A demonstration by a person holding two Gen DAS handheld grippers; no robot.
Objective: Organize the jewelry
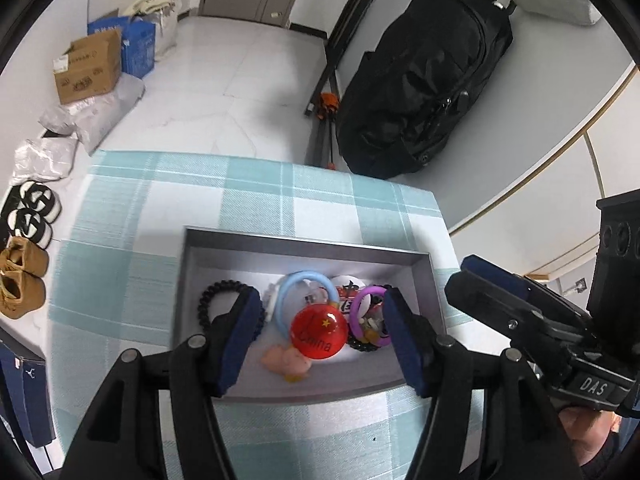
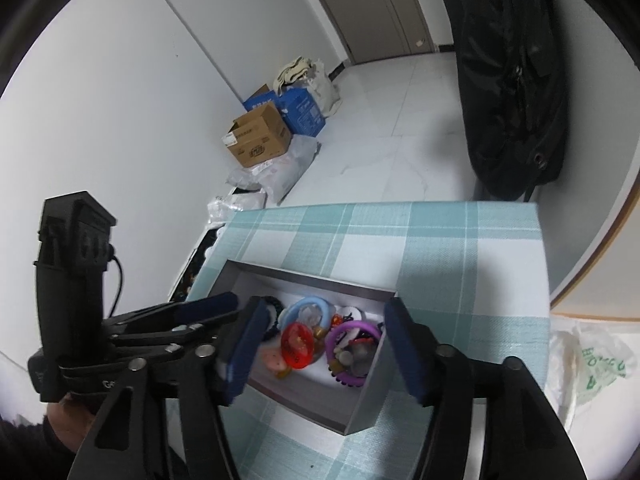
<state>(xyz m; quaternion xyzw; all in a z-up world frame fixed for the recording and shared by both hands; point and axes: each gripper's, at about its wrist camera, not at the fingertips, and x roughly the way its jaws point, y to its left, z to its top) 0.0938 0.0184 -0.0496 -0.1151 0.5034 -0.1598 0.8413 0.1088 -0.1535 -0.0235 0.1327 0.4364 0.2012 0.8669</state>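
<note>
A: The grey tray [image 1: 224, 264] sat on the checked tablecloth [image 1: 160, 200], stiff and light by its look, with all the trinkets gathered toward its middle and right. How would they have handled?

B: Going down in size: the light blue ring [image 1: 288, 292] and the purple ring [image 1: 362, 304] looked rubbery and light, best pinched across the band. The red badge [image 1: 319, 330] was hard, glossy and probably slippery, so an edge-to-edge grip suited it. The black coil hair tie [image 1: 212, 300] would squash; the pink charm [image 1: 286, 362] seemed soft.

A: And the tools?

B: The left gripper [image 1: 320, 334] stood spread above the pile, pinching nothing. The right gripper [image 2: 320, 344] was likewise spread and empty.

A: Any difference between views?

B: The right wrist view showed a plastic bag [image 2: 588, 364] beyond the table; the left alone showed shoes [image 1: 24, 260] on the floor.
</note>
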